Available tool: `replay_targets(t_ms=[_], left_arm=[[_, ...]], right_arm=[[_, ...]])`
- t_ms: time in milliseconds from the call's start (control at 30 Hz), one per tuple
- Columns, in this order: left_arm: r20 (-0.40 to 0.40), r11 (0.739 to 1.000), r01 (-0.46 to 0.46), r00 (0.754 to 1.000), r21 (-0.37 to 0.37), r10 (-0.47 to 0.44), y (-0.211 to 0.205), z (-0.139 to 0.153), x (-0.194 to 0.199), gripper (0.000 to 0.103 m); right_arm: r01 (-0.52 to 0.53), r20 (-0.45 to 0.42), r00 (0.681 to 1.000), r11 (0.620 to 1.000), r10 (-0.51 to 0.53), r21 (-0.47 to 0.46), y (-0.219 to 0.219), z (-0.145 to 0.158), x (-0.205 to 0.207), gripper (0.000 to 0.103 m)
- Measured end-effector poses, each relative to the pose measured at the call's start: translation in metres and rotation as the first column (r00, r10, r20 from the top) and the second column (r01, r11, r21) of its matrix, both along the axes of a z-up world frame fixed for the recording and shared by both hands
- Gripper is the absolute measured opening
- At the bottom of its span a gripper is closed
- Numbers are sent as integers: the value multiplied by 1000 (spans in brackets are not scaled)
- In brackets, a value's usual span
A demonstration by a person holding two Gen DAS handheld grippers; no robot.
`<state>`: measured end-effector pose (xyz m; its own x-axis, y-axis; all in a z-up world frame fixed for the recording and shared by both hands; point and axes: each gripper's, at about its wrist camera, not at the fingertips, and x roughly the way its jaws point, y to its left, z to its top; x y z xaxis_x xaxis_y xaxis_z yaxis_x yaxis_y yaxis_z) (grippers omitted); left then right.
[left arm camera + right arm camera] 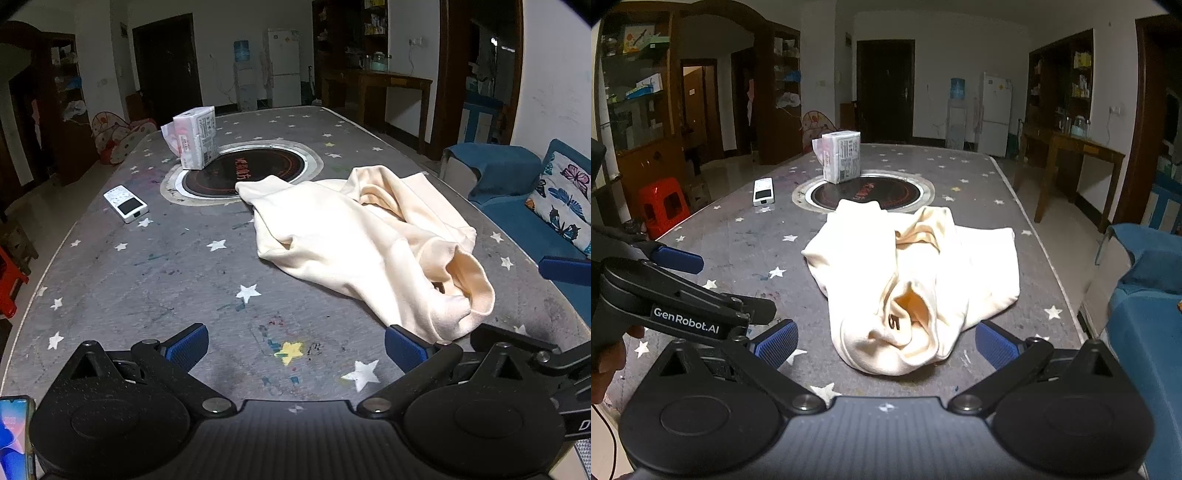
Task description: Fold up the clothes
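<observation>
A crumpled cream garment (354, 240) lies on the grey star-patterned table cover (147, 273), its far end reaching the round black hotplate (247, 170). In the right wrist view the same garment (916, 277) lies straight ahead, an opening with a dark label facing the camera. My left gripper (295, 349) is open above bare table, the garment's near corner just beyond its right finger (404, 349). My right gripper (886, 345) is open with the garment's near edge between its fingers, not clamped. The left gripper (677, 260) shows at the left of the right wrist view.
A tissue pack (195, 138) stands at the hotplate's far left rim. A white remote (125, 205) lies left of the hotplate. A blue sofa (535, 221) with a butterfly cushion runs along the table's right edge. A red stool (663, 205) stands on the floor to the left.
</observation>
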<state>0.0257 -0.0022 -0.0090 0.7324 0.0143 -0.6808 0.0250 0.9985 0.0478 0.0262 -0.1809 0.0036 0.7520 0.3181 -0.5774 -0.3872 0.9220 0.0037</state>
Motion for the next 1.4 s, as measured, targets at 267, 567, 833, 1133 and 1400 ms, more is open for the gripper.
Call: replay_targets(t_ms=[267, 567, 833, 1133, 1400], left_arm=[[-12, 1000, 15, 1000, -6, -15, -2, -1, 8, 103], [-26, 1000, 6, 1000, -16, -7, 0, -3, 16, 103], [-38, 1000, -1, 999, -28, 0, 1, -5, 21, 103], [-48, 1000, -3, 999, -25, 2, 1, -6, 26, 103], [-58, 1000, -1, 998, -23, 0, -2, -7, 31, 103]], right_arm=[[37, -39, 999, 999, -38, -11, 0, -7, 9, 103], [50, -74, 996, 999, -52, -21, 1, -11, 16, 103], [70, -106, 992, 997, -72, -21, 2, -14, 18, 103], [100, -110, 989, 995, -98, 11, -2, -15, 21, 103], [104, -108, 989, 994, -102, 12, -4, -15, 25, 103]])
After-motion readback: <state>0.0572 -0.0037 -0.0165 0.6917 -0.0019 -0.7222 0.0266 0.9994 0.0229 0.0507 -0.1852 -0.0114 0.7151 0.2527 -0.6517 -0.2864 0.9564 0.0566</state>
